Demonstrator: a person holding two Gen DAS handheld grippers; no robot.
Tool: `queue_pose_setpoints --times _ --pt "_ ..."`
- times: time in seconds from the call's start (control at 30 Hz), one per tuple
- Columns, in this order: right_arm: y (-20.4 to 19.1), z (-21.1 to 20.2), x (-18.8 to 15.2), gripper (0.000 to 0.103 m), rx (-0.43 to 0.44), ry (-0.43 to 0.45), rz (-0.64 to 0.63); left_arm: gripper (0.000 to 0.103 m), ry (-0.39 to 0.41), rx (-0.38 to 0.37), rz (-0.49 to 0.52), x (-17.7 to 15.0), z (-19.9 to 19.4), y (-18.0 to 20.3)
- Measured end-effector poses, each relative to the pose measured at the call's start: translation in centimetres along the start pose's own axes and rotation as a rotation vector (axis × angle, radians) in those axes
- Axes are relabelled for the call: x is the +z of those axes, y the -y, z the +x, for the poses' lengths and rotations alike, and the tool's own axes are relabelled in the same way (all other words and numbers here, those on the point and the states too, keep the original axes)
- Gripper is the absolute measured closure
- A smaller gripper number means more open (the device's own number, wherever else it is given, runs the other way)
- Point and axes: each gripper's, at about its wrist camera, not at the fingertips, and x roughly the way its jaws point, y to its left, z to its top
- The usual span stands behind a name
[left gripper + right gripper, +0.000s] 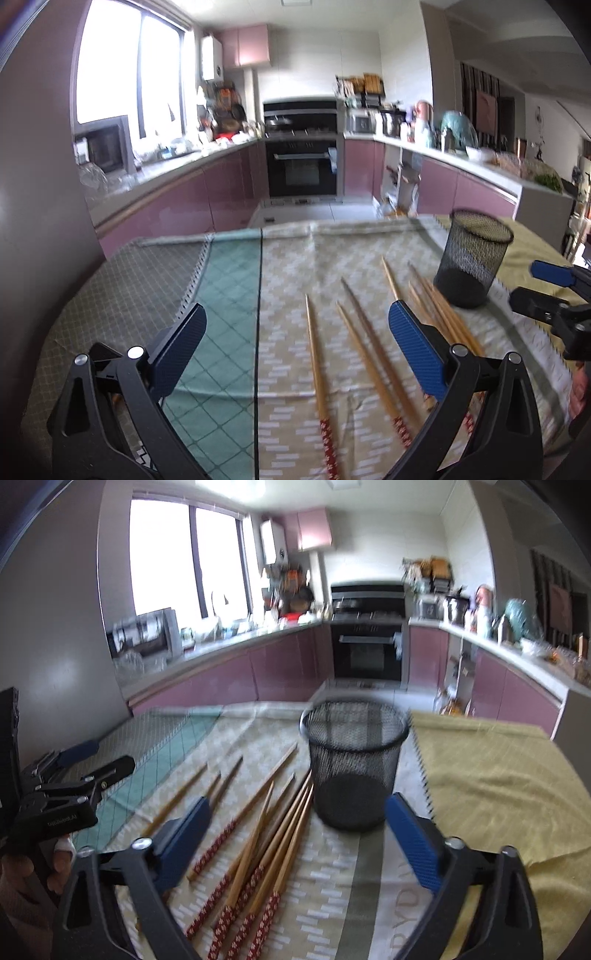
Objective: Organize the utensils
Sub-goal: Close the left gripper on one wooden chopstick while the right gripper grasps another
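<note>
We hold both grippers, left (pixel 297 347) and right (pixel 297 840), jaws apart and empty; chopsticks (pixel 269 834) lie loose at lower centre, left of the upright cup (pixel 354 764)

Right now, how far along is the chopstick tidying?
Nothing looks done: the black mesh cup appears empty. Nothing is in hand: the left hand-held gripper and right hand-held gripper are both open. All the wooden chopsticks with red patterned ends still lie on the patterned cloth.
</note>
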Motion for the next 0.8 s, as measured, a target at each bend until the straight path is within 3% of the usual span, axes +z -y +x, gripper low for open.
queue_pose_setpoints --times 0.17,0.27,0.33,0.4,0.6,0.8 --pt "0.4 3.0 -0.8 0.046 0.023 -0.150 0.012 0.023 -0.102 -0.034 0.012 -0.7 2.5 -0.2" --pt "0.1 3.8 -0.9 0.055 0.025 -0.198 0.009 0.032 -0.152 -0.058 0.022 -1.1 3.9 0.0" --pt "0.2 4.3 -1.0 0.064 0.028 -0.230 0.016 0.044 -0.177 -0.065 0.033 -1.2 4.5 0.2" --pt "0.2 4.8 -1.1 0.069 0.028 -0.253 0.023 0.045 -0.199 -0.081 0.043 -1.3 5.1 0.3" --pt "0.8 5.5 -1.1 0.079 0.032 -0.287 0.029 0.061 -0.272 -0.120 0.053 -1.7 6.8 0.8" --pt "0.5 6.4 -0.7 0.080 0.003 -0.310 0.006 0.071 -0.352 -0.159 0.048 -1.9 9.3 1.3"
